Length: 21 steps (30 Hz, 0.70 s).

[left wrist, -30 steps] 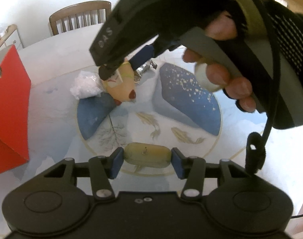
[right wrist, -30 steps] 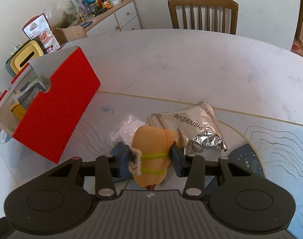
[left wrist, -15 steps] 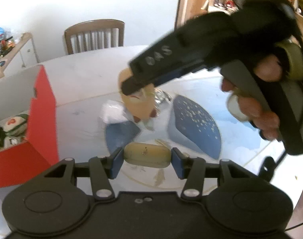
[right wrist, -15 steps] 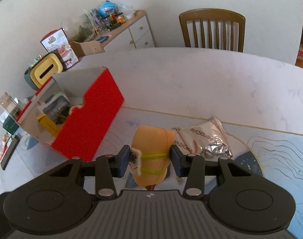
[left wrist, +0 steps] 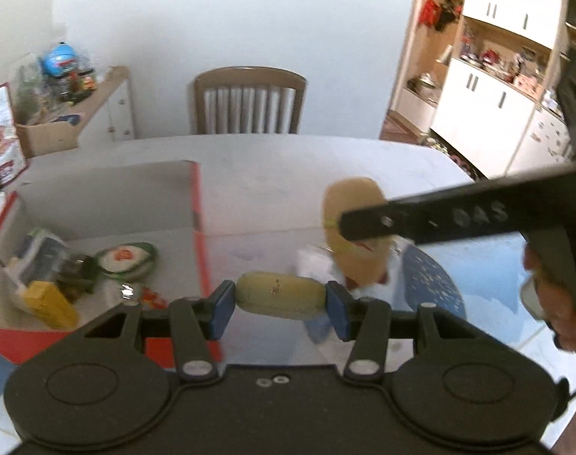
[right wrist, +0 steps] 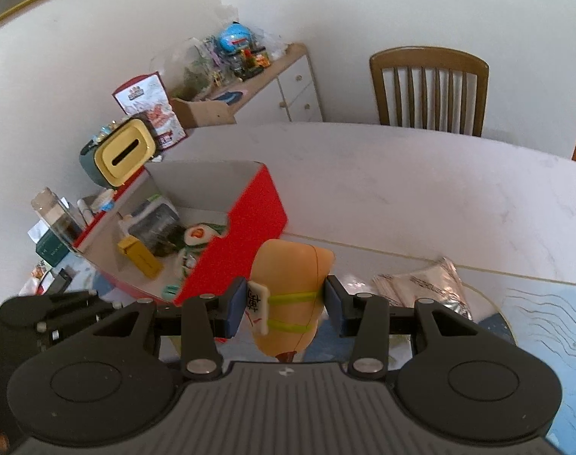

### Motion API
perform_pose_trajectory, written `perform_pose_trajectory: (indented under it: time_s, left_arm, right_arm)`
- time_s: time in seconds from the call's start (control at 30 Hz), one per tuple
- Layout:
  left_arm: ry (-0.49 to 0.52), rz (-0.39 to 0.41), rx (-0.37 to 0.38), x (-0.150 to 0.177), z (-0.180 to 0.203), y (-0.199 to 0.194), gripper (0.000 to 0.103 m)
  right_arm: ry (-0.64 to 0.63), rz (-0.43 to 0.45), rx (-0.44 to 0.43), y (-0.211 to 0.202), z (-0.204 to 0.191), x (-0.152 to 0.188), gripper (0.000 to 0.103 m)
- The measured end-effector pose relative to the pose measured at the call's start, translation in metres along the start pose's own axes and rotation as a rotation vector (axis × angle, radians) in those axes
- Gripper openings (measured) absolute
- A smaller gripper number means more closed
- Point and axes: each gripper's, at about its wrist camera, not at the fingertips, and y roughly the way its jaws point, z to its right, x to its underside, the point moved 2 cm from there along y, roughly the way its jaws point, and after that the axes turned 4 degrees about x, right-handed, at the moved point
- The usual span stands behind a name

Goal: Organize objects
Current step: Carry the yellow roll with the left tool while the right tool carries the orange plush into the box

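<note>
Left gripper [left wrist: 280, 299]: blue pads clamped on both ends of a pale yellow-green oblong piece [left wrist: 280, 295], held crosswise between the fingers, off the table. Just left of it and below sits the red box [left wrist: 201, 227], open top, white inside. Box already holds a yellow pack [left wrist: 51, 303], a dark wrapped packet [left wrist: 57, 261] and a round green-rimmed snack with an orange centre [left wrist: 125, 259].

Right gripper [right wrist: 284, 303]: pads closed on the sides of an orange toy [right wrist: 288, 295] with two lime bands and a small white tag, standing roughly upright between the fingers, also lifted clear of the table. In the left view the same toy shows to the right of the box, partly behind the black body of the right gripper; a hand [left wrist: 553, 303] grips its handle at the frame edge.

Red box lies ahead-left of the right gripper. Silver foil bag [right wrist: 424, 288] lies on the table [right wrist: 401, 189] to the right, near a blue patterned mat [right wrist: 545, 326]. Wooden chair [right wrist: 428, 91] at the far side.
</note>
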Motion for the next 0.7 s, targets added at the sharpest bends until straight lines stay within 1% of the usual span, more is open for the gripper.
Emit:
perform_pose_trajectory:
  time_s: [0.3, 0.47, 0.7]
  left_arm:
    - [-0.070, 0.011, -0.038, -0.013, -0.052, -0.017, 0.050]
    - [-0.101, 0.000, -0.056, -0.017, -0.083, -0.021, 0.050]
    - [-0.118, -0.025, -0.075, -0.014, -0.116, -0.021, 0.050]
  right_arm:
    - [-0.011, 0.019, -0.015, -0.001, -0.036, -0.010, 0.043]
    - [-0.017, 0.026, -0.020, 0.006, -0.056, -0.016, 0.043]
    - [-0.025, 0.025, -0.024, 0.021, -0.085, -0.024, 0.043]
